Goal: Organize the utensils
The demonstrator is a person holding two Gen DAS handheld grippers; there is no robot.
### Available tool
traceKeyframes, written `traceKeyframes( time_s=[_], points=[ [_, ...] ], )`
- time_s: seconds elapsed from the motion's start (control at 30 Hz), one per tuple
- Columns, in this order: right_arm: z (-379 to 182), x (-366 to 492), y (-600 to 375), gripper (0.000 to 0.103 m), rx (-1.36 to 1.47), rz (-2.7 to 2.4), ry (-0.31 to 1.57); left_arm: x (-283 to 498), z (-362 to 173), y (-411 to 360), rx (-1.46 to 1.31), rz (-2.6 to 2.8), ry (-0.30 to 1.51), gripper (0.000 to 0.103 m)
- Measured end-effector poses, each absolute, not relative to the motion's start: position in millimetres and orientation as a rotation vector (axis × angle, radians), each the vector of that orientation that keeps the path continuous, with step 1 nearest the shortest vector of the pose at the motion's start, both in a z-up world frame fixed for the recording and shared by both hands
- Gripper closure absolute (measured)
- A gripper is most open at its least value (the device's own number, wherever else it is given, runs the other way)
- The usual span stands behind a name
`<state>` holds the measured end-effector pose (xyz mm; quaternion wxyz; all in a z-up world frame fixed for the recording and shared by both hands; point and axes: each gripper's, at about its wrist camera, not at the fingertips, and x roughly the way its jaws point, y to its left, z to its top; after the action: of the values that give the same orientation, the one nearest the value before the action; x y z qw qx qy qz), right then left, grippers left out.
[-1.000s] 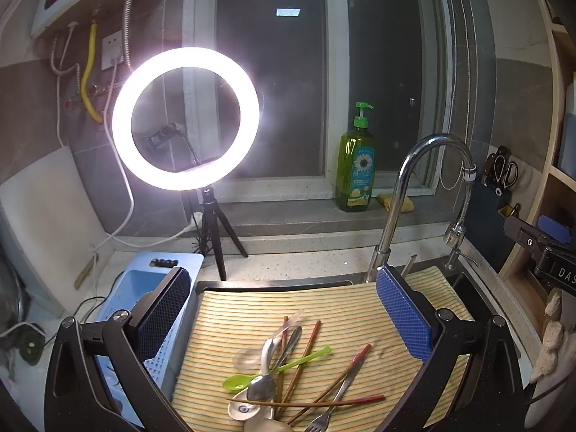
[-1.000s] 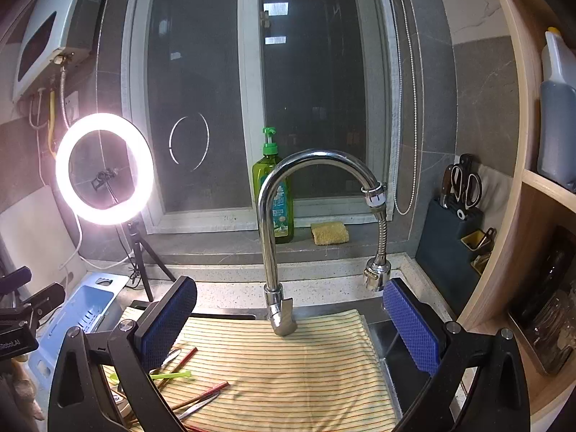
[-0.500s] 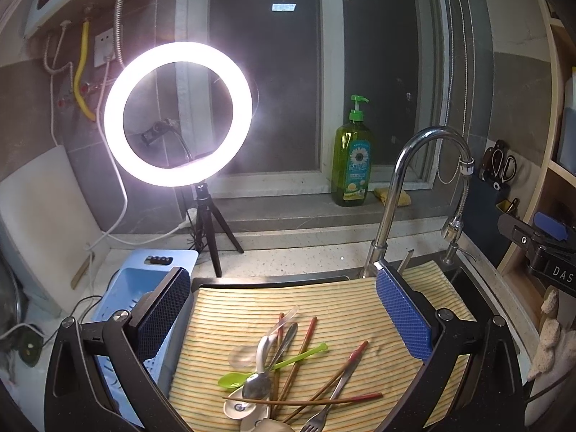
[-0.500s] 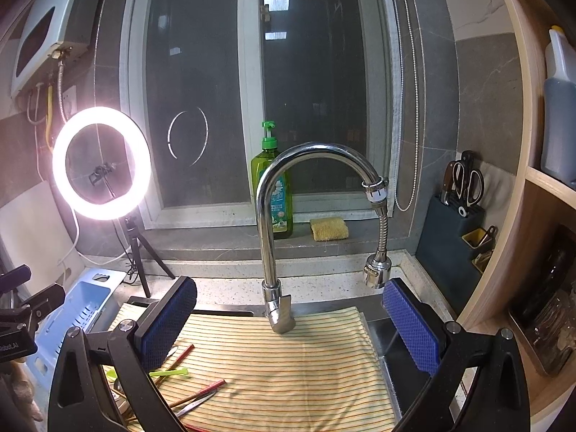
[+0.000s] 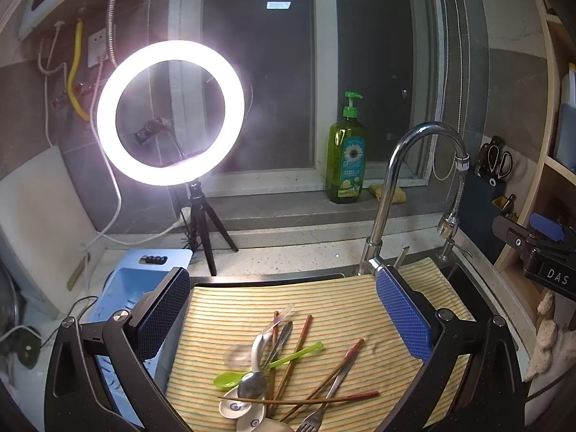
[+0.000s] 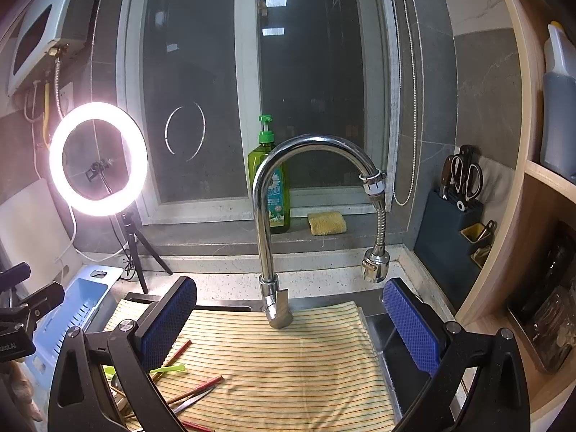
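Note:
A pile of utensils lies on a yellow striped mat [image 5: 230, 309] over the sink: a green plastic spoon [image 5: 268, 364], a metal spoon [image 5: 252, 383], white ceramic spoons [image 5: 232, 406], red-tipped wooden chopsticks [image 5: 325, 370] and a fork [image 5: 315, 419]. My left gripper [image 5: 284, 320] is open and empty, held above the pile. My right gripper [image 6: 291, 327] is open and empty, above the mat's [image 6: 288, 367] right half. Chopsticks [image 6: 196, 388] and the green spoon handle [image 6: 169, 369] show at its lower left.
A blue slotted utensil tray [image 5: 126, 288] stands left of the sink and shows in the right wrist view [image 6: 75, 306]. A chrome faucet [image 6: 273, 216] arches over the mat's back. A ring light on a tripod [image 5: 169, 115], a soap bottle [image 5: 345, 158], a sponge [image 6: 325, 222] and a knife block [image 6: 457, 216] stand behind.
Both grippers have tilted down and moved slightly closer to the mat. The utensil pile shows fuller in the left wrist view. Nothing was taken hold of.

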<state>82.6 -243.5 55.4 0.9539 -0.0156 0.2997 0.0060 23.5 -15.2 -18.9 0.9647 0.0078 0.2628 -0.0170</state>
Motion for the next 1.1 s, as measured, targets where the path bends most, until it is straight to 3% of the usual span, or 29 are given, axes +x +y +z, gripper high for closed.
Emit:
traceKeyframes(
  time_s=[1.1],
  points=[
    [44,80,-242,0.0,-0.032,0.02,0.664,17,-26,-15,0.023,-0.038,0.569,0.0]
  ],
)
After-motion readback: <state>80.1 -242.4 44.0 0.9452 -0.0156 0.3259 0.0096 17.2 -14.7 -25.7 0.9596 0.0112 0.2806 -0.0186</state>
